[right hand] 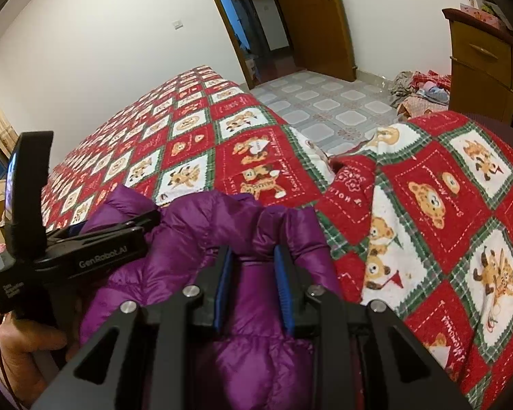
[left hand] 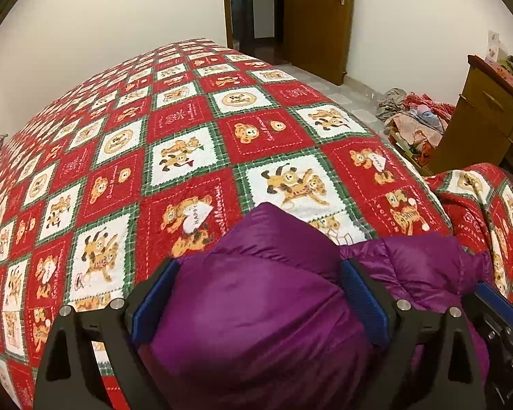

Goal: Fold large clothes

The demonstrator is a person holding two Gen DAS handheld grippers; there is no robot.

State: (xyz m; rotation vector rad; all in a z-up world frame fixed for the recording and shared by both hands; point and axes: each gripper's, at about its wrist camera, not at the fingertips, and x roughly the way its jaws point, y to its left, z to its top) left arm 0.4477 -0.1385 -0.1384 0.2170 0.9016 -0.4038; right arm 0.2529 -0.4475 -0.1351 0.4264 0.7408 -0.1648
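A purple puffer jacket point(left hand: 256, 304) is bunched up at the near edge of the bed; it also shows in the right wrist view point(right hand: 249, 328). My left gripper point(left hand: 260, 294) has its blue-padded fingers point(left hand: 154, 297) wide apart around a thick fold of the jacket and pressed against it. My right gripper point(right hand: 253, 273) is shut on a narrower fold of the jacket between its blue pads point(right hand: 284, 287). The left gripper point(right hand: 85, 249) shows at the left of the right wrist view, held by a hand.
The bed is covered by a red, white and green bear-print blanket point(left hand: 188, 157). A heap of clothes point(left hand: 413, 119) lies on the tiled floor point(right hand: 325, 109) beside a wooden cabinet point(left hand: 485, 119). A wooden door point(left hand: 318, 17) stands at the back.
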